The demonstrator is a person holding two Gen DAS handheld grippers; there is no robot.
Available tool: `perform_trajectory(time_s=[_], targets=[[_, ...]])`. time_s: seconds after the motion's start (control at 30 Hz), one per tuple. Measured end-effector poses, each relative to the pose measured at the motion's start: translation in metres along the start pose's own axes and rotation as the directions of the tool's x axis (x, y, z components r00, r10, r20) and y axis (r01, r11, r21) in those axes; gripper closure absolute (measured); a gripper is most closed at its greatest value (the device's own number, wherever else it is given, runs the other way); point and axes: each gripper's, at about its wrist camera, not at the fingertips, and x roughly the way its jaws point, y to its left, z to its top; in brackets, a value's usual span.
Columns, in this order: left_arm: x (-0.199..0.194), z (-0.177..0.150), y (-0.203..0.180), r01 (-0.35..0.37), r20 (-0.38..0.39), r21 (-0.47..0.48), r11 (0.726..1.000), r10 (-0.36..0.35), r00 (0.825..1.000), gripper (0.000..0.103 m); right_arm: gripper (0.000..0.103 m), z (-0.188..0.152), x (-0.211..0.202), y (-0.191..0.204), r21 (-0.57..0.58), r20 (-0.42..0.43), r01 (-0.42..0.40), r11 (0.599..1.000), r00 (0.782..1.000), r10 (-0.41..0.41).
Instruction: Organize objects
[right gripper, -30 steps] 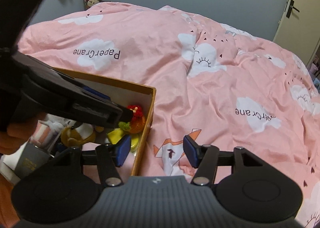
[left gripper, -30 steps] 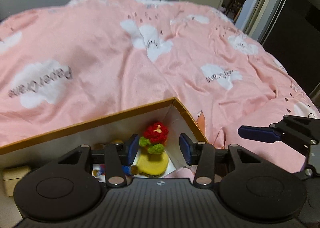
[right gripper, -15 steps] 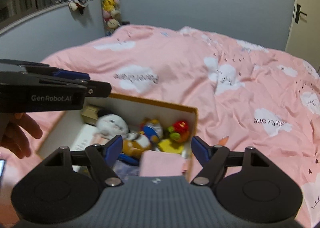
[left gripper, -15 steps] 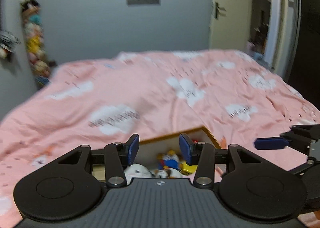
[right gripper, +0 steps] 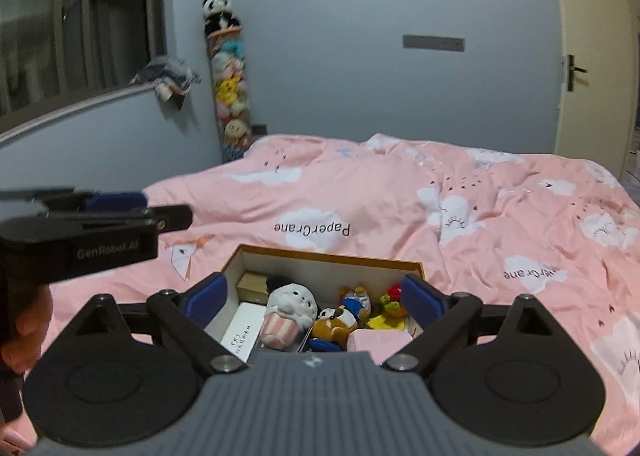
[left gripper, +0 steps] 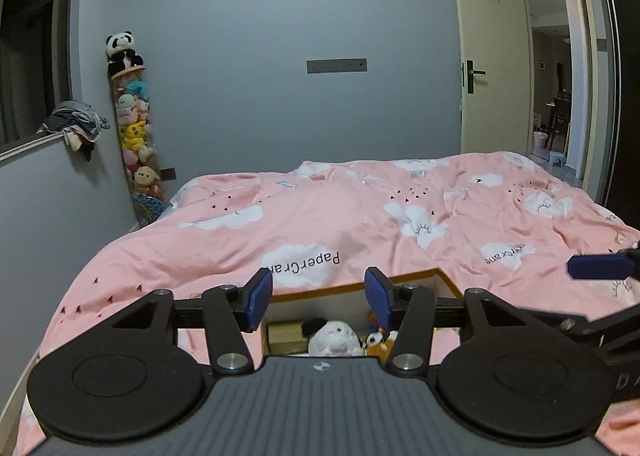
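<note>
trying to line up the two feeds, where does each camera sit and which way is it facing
Left wrist: on the left claw, facing across the pink bed to the grey wall; open fingers, right claw's tip at right.
Right wrist: on the right claw, aimed down over the toy box; open fingers, left claw and hand at left.
Shared: bed, box, panda.

Right gripper (right gripper: 314, 298), jaws just opening, empty above the toy-filled box (right gripper: 332, 258).

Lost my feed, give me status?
Left gripper and right gripper open, just widened, empty. Toys sit in the box on the bed. Nothing blocking.
</note>
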Motion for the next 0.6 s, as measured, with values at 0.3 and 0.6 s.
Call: perform_trajectory(time_s=[0.3,0.6], targets=[[-0.028,-0.043,-0.003,-0.021,0.012,-0.023,0.999,0.022,1.000,0.027,0.001,-0.042,-0.020,0.012,0.039,0.013,0.111,0.993,0.994,-0.111],[0.000,-0.079,-0.007,-0.032,-0.117,-0.035,0.999,0.028,0.993,0.026,0.001,-0.068,0.000,0.017,-0.023,-0.011,0.164,0.986,0.986,-0.165]])
